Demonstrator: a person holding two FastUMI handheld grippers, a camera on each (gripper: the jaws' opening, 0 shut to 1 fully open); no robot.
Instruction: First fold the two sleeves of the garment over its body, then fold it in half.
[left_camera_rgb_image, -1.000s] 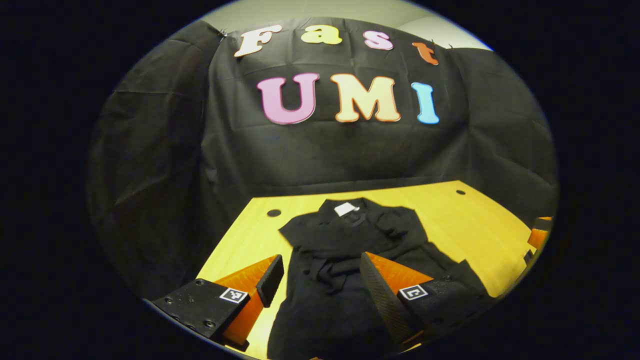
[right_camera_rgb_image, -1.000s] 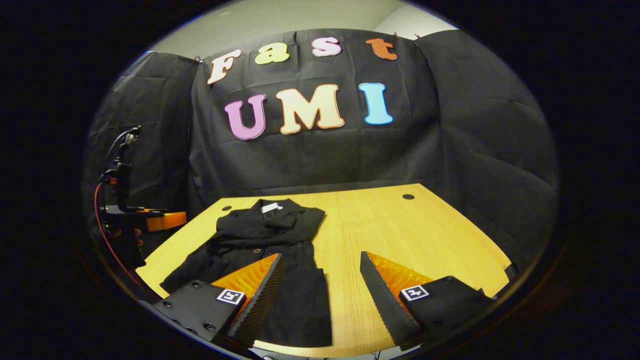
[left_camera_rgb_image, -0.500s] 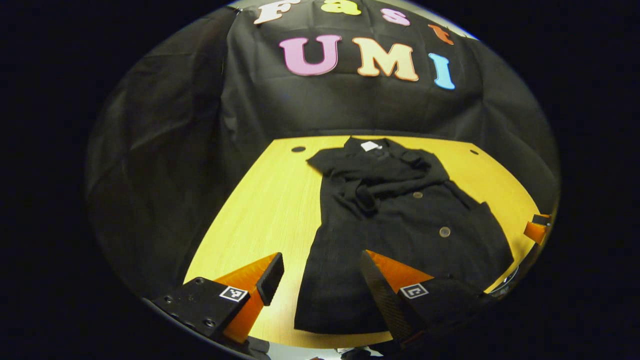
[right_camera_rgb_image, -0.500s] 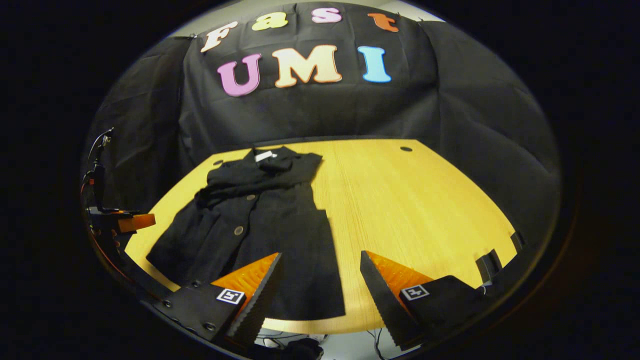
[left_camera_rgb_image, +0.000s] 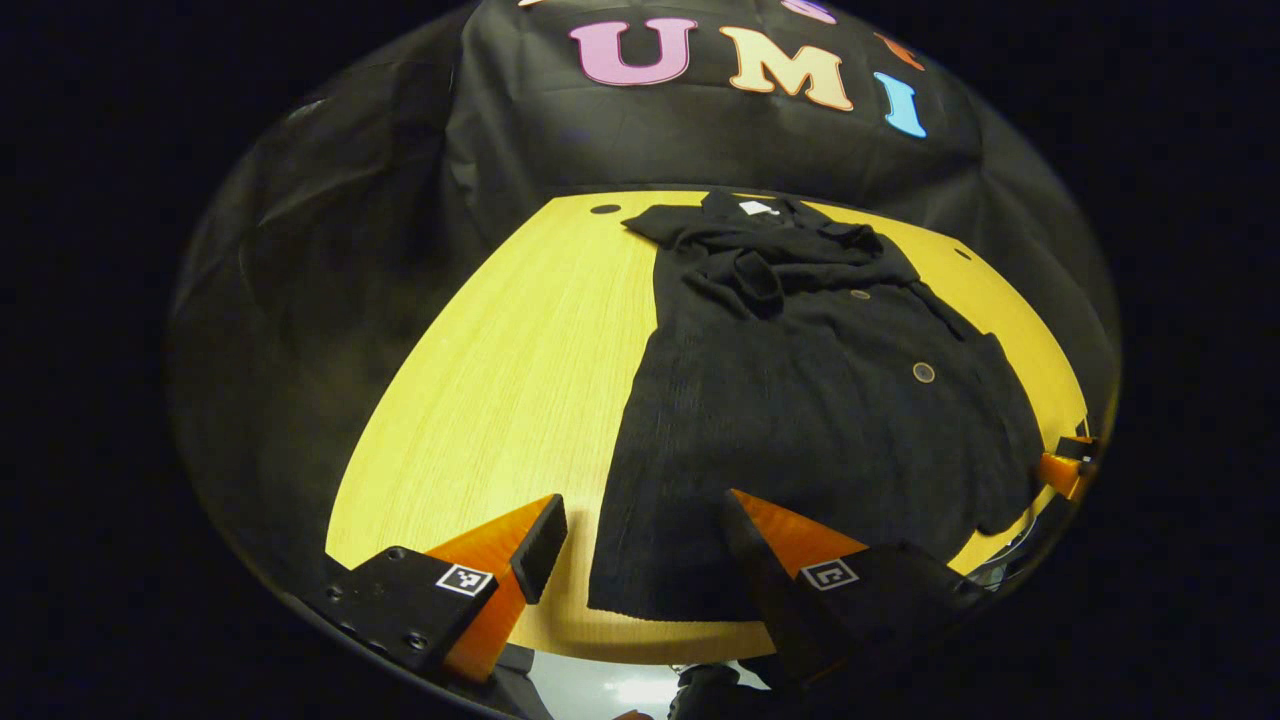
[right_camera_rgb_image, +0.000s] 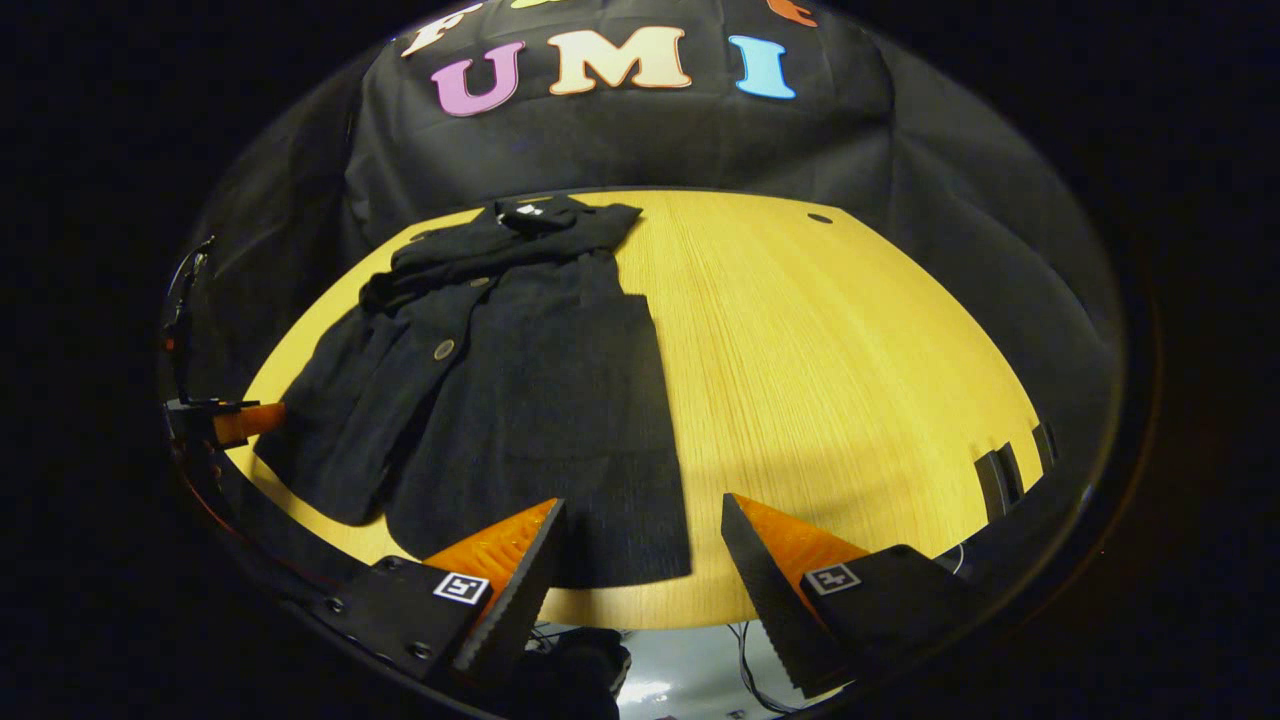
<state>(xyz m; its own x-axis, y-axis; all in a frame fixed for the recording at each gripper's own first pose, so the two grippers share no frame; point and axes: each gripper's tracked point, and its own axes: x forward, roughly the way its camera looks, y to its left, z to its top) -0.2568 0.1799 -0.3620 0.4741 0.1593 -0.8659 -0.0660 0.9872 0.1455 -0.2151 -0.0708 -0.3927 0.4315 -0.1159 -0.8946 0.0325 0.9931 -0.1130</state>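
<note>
Both claws apart above garment (left_camera_rgb_image: 800, 400) hem

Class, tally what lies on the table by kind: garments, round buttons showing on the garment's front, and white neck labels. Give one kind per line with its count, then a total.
Garments: 1, the black garment lying on the table
Buttons showing: 2, one large button and one small button
White neck label: 1
Total: 4

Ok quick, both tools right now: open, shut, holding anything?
Left tool: open, holding nothing, above the garment's hem.
Right tool: open, holding nothing.
</note>
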